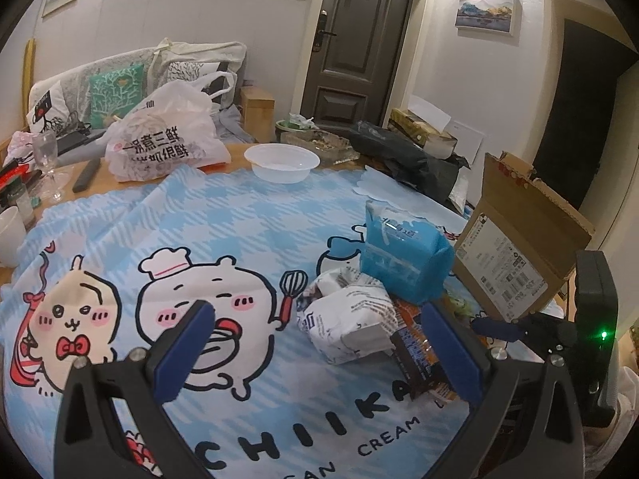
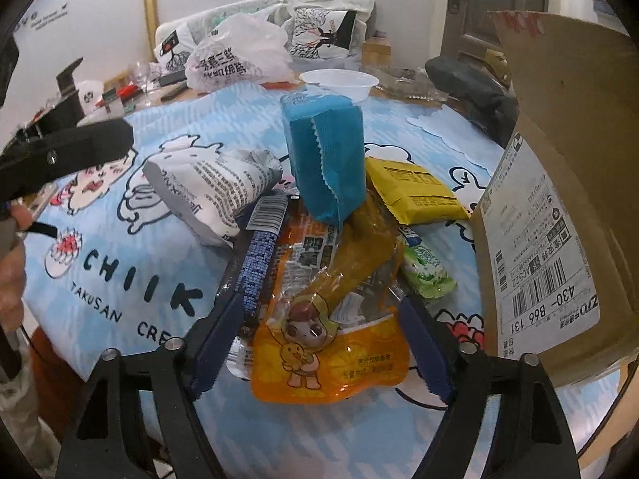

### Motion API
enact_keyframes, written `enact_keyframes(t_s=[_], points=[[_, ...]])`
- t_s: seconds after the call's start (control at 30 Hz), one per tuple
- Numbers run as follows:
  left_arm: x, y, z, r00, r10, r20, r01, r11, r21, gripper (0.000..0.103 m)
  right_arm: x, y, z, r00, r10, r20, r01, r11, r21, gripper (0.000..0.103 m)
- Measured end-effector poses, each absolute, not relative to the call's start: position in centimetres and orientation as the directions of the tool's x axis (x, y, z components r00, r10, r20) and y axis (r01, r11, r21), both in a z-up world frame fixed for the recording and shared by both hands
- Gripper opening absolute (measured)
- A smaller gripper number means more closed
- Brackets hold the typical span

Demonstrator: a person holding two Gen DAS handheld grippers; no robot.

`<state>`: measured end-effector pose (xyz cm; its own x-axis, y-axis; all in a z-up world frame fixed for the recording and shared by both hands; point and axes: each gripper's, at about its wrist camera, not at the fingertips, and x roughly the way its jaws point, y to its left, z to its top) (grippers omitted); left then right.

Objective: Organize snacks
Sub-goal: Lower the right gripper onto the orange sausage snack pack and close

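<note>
Straddling the orange snack pouch (image 2: pixel 331 343), my right gripper (image 2: pixel 319 343) has its jaws open, one blue pad on each side of the pouch and neither pressing yet as far as I can tell. To do this well I judge I should settle lower, square the pads to the pouch's flat sides, and close on it alone, since it lies atop the pile and a dark blue bar (image 2: pixel 259 263) sits just beside my left pad. Ahead of that gripper stand a blue pack (image 2: pixel 323 159) upright, a white bag (image 2: pixel 211 191) to its left, a yellow packet (image 2: pixel 415 191) and a green packet (image 2: pixel 427 271) to its right: six snacks by my count. One cardboard box (image 2: pixel 559 183) rises close on the right, probably where they go. My left gripper (image 1: pixel 319 343) hangs open and empty over the worktop's cartoon cloth (image 1: pixel 199 215), the pile just to its right. Beyond lies one white bowl (image 1: pixel 281 161).
</note>
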<state>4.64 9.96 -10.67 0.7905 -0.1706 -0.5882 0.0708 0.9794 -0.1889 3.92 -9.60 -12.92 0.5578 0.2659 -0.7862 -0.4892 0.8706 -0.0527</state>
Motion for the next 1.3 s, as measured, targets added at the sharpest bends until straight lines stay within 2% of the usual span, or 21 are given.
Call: enact_keyframes(t_s=[0.3,0.33,0.43,0.5,0.57,0.6,0.63,0.83,1.17,1.2,1.3], points=[[4.1,9.5,-10.4,0.795,-0.175,-0.58,0.078,0.979,-0.189,0.102,2.6,-11.3,-12.7,0.54,0.282,-0.793,-0.494,0.869,-0.028,0.06],[4.0,9.5,-10.3,0.795,-0.176,-0.58,0.079,0.979,-0.189,0.102,2.2,-11.4,-12.4,0.54,0.281,-0.793,-0.497,0.867,-0.03,0.051],[3.9,9.2,-10.2,0.797,-0.182,-0.576,0.083,0.978,-0.193,0.102,1.4,-11.4,-11.9,0.536,0.281,-0.796,-0.511,0.858,-0.041,0.034],[3.8,9.0,-10.1,0.798,-0.185,-0.573,0.089,0.977,-0.192,0.102,1.4,-11.7,-12.1,0.516,0.275,-0.811,-0.511,0.859,-0.034,0.034],[3.7,8.9,-10.0,0.798,-0.184,-0.574,0.091,0.978,-0.188,0.102,1.3,-12.1,-12.1,0.533,0.263,-0.804,-0.494,0.868,-0.044,0.047],[3.7,8.8,-10.0,0.798,-0.184,-0.574,0.091,0.978,-0.187,0.102,1.3,-12.3,-12.1,0.544,0.254,-0.8,-0.478,0.877,-0.047,0.068],[3.7,8.8,-10.1,0.797,-0.183,-0.575,0.089,0.978,-0.188,0.102,1.4,-12.4,-12.1,0.547,0.256,-0.797,-0.469,0.883,-0.037,0.08],[4.1,8.7,-10.3,0.792,-0.182,-0.583,0.087,0.979,-0.186,0.102,2.6,-12.8,-13.7,0.499,0.304,-0.811,-0.45,0.891,0.057,0.082],[4.5,8.5,-10.5,0.789,-0.182,-0.587,0.088,0.979,-0.184,0.102,4.2,-11.4,-14.2,0.519,0.296,-0.802,-0.439,0.897,0.046,0.081],[4.5,8.6,-10.5,0.79,-0.181,-0.586,0.088,0.979,-0.183,0.102,4.3,-11.3,-14.4,0.514,0.296,-0.805,-0.438,0.897,0.05,0.073],[4.4,8.8,-10.4,0.793,-0.18,-0.583,0.085,0.979,-0.187,0.102,4.2,-11.4,-14.2,0.528,0.29,-0.798,-0.432,0.901,0.042,0.064]])
